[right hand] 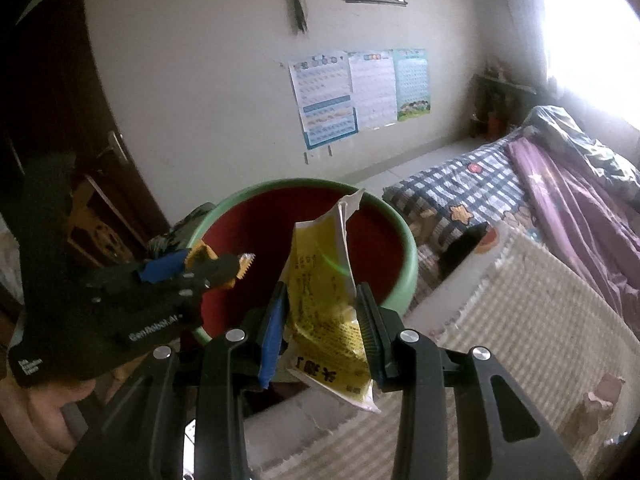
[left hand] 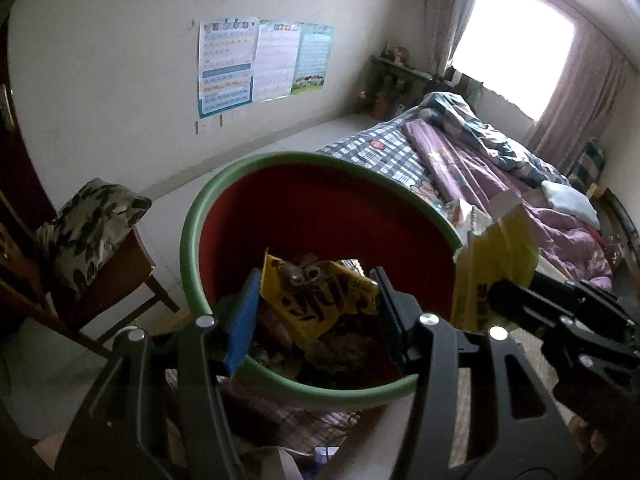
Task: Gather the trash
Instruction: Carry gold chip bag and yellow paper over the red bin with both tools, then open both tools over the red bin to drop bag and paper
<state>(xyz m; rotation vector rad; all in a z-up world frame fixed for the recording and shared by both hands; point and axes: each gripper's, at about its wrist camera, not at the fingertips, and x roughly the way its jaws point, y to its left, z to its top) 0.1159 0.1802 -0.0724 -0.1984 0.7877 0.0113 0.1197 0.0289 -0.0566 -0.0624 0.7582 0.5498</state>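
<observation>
Left wrist view, from the left: a wooden chair (left hand: 120, 280) stands by the wall with a leaf-patterned cushion (left hand: 90, 226) on its seat. Just right of it is the bin (left hand: 192, 240), a round tub with a green rim and red inside, its bottom covered with dark trash. The left hand-held gripper (left hand: 316, 308) hangs over the near part of the bin, its two fingers closed partway onto a crumpled yellow snack wrapper (left hand: 320, 300) that sits between the blue pad and the black ribbed pad, above the trash in the bin. Further right, the right hand-held gripper (left hand: 496, 300) reaches in from the edge of the picture, clamped on a pale yellow packet (left hand: 496, 260) just outside the bin's right rim. Behind it a bed (left hand: 460, 160) carries a checked cover and purple bedding, and three posters (left hand: 260, 64) hang on the wall. In the right wrist view, the left hand-held gripper (right hand: 224, 268) shows at the left over the bin's (right hand: 408, 264) near rim with the yellow snack wrapper (right hand: 236, 270) in its tips. At centre, the right hand-held gripper (right hand: 322, 312) is narrowed onto the pale yellow packet (right hand: 320, 280), which stands up between the fingers with its torn white top in front of the bin's red inside. To the right lies a striped mat (right hand: 520, 300), then the bed (right hand: 480, 188).
</observation>
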